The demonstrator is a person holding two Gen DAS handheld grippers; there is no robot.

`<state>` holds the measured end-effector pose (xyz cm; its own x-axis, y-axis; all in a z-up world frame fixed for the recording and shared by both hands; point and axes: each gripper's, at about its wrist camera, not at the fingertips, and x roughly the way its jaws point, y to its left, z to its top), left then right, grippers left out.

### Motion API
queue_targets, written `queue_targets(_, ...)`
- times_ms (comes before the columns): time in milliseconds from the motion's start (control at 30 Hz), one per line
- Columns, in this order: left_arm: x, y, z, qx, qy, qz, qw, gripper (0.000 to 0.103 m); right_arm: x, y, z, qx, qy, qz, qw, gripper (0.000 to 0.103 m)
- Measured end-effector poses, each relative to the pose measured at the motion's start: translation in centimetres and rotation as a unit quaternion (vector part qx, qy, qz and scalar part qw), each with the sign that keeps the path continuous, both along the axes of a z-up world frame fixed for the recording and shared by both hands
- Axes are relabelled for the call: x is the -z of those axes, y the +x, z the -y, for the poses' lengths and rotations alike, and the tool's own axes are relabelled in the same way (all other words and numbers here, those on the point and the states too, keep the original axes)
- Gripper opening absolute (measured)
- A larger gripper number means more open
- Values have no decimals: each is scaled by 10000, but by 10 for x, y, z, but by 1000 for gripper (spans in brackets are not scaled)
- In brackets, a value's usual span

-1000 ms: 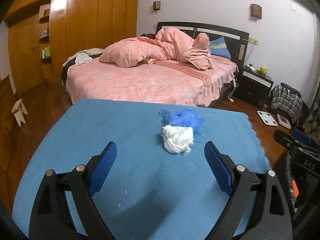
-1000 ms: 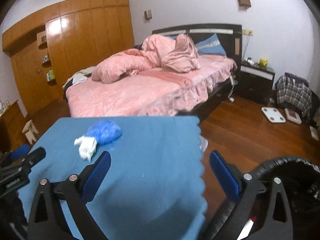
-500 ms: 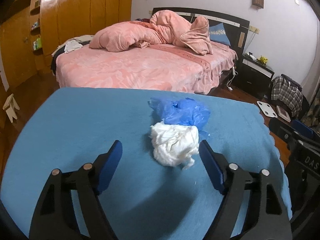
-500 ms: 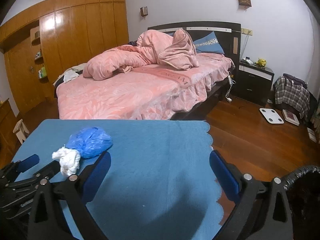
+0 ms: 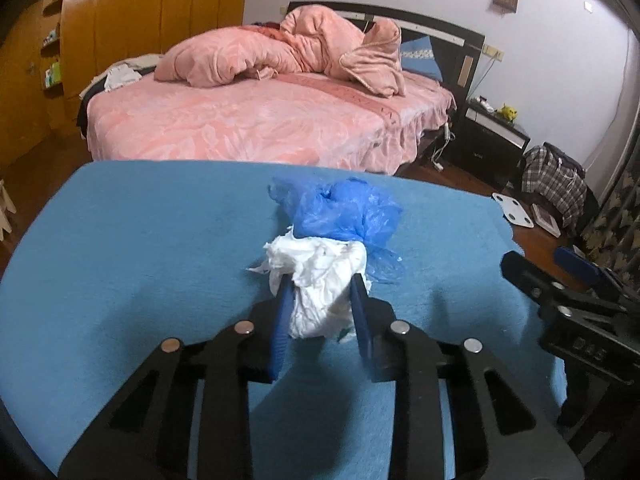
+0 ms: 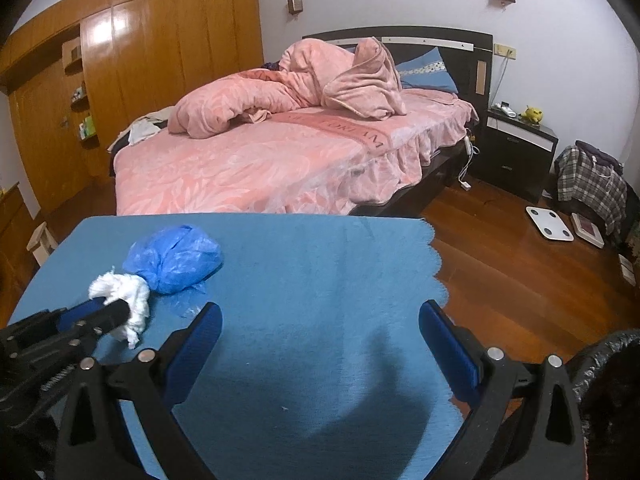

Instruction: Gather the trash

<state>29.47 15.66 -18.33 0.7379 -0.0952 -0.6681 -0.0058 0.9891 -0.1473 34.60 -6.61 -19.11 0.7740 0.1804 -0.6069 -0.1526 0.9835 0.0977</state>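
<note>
A crumpled white tissue wad (image 5: pixel 320 280) lies on the blue cloth-covered table (image 5: pixel 140 240), touching a crumpled blue plastic bag (image 5: pixel 348 212) just behind it. My left gripper (image 5: pixel 320 292) is shut on the white tissue wad, a blue pad on each side. In the right wrist view the tissue wad (image 6: pixel 120 300), the blue bag (image 6: pixel 176 256) and the left gripper (image 6: pixel 100 314) sit at the left. My right gripper (image 6: pixel 320 332) is open and empty over the table's right part, also seen in the left wrist view (image 5: pixel 560 276).
A black trash bag rim (image 6: pixel 600 360) sits low at the right, beside the table's scalloped edge (image 6: pixel 436 272). Beyond the table stand a pink bed (image 6: pixel 280 152), a black nightstand (image 6: pixel 516 152) and wooden wardrobes (image 6: pixel 140 60). A white scale (image 6: pixel 548 228) lies on the wooden floor.
My left gripper moved forward over the tissue wad and closed on it. My right gripper swung left, so less of the trash bag shows.
</note>
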Motion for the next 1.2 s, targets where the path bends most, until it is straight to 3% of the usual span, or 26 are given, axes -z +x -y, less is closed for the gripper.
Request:
queue_targets(233,-16,-23,-29,-390,135,321,9986,28,1,4,-23,-230,43,-26,9997,97)
queue_targets(567,-9,-5,-94,-1036,351,127,9939,27,-6,21,-78,-712,-153,0,9973,97)
queue_targets(967,-7,4,-101,-954,399,128,9946,28,-1,51,-118,-916,-313,-150,9952,96)
queue_targets(1033,-6,4,-101,-959,379,133,9946,28,1,55,-121,-977,-281,-222,9946,92)
queue_targets(1200,-5,3,-102,-965,338,112,9947,27,7,58,-128,-1301,-216,-452,9902,61)
